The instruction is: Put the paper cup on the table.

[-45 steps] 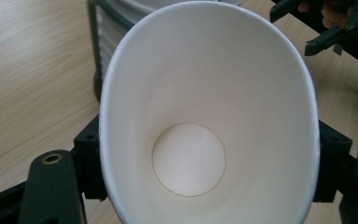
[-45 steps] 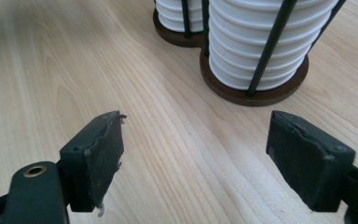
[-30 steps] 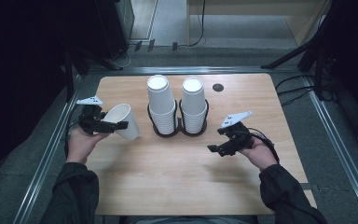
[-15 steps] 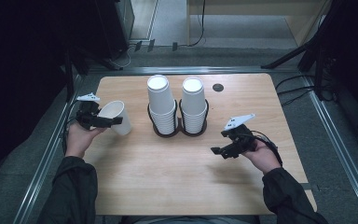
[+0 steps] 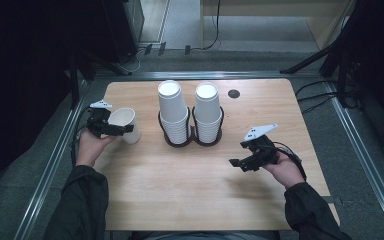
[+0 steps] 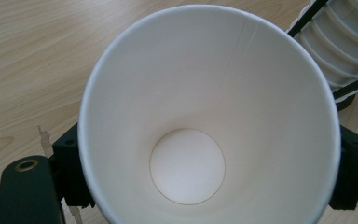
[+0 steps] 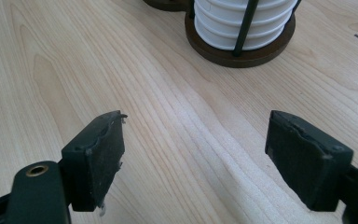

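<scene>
Spreading across the middle of the high view, the wooden tabletop [image 5: 180, 190] carries everything here, and a small dark round hole [image 5: 234, 93] sits near its far edge. At the centre stands a dark holder [image 5: 192, 136] with two rings side by side, each ring bearing an upturned stack of white paper cups: the left stack [image 5: 172, 111] and the right stack [image 5: 208, 110], close together and upright. To the left of the holder, near the tabletop's left edge, a single paper cup [image 5: 126, 125] stands mouth up on the wood. The left gripper [image 5: 111, 128] reaches around it from the left, one jaw on each side of the cup's wall. Its jaws have just been opening, with the cup between them; in the left gripper view the cup [image 6: 209, 121] stands between the dark pads [image 6: 74, 172], and whether they press on the wall cannot be told. The right gripper [image 5: 241, 164] hovers low over bare wood, well to the right of the holder, its jaws spread wide with nothing between them, as the right gripper view [image 7: 193, 154] shows.
</scene>
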Tool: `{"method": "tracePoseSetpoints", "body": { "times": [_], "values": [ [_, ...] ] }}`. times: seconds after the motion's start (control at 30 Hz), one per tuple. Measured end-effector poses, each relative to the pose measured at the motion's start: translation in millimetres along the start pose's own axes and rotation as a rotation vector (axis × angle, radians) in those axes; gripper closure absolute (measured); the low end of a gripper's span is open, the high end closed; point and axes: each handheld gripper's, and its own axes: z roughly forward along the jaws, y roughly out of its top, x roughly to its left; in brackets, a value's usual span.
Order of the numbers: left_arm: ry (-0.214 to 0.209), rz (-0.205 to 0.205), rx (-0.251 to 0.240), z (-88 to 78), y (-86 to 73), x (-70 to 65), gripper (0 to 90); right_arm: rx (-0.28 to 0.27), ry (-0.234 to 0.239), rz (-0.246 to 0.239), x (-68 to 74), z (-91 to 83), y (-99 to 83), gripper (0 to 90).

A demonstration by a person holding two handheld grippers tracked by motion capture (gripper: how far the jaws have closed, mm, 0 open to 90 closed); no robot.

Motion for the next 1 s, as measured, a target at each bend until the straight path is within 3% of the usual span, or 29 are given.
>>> {"method": "tracePoseSetpoints", "body": {
  "times": [0.37, 0.47, 0.57, 0.63, 1.0],
  "values": [
    [-0.037, -0.034, 0.008, -0.7, 1.3, -0.1, 3.0, 0.012, 0.004, -0.002, -0.1, 1.3, 0.1, 20.1],
    [-0.036, -0.028, 0.023, -1.2, 1.8, -0.8, 2.9, 0.014, 0.007, -0.004, 0.5, 1.2, -0.1, 20.1],
    [-0.013, 0.002, 0.04, -3.3, 3.6, -4.0, 3.0, 0.013, 0.007, -0.005, 0.2, 0.9, 0.0, 20.1],
    [-0.033, -0.014, 0.036, -4.9, 4.7, -3.6, 2.9, 0.015, 0.006, -0.002, 0.3, 0.9, -0.1, 20.1],
    [-0.05, -0.046, 0.027, -18.3, 9.3, -4.2, 2.8, 0.02, 0.01, -0.011, 1.5, 1.0, 0.1, 20.1]
  ]
}}
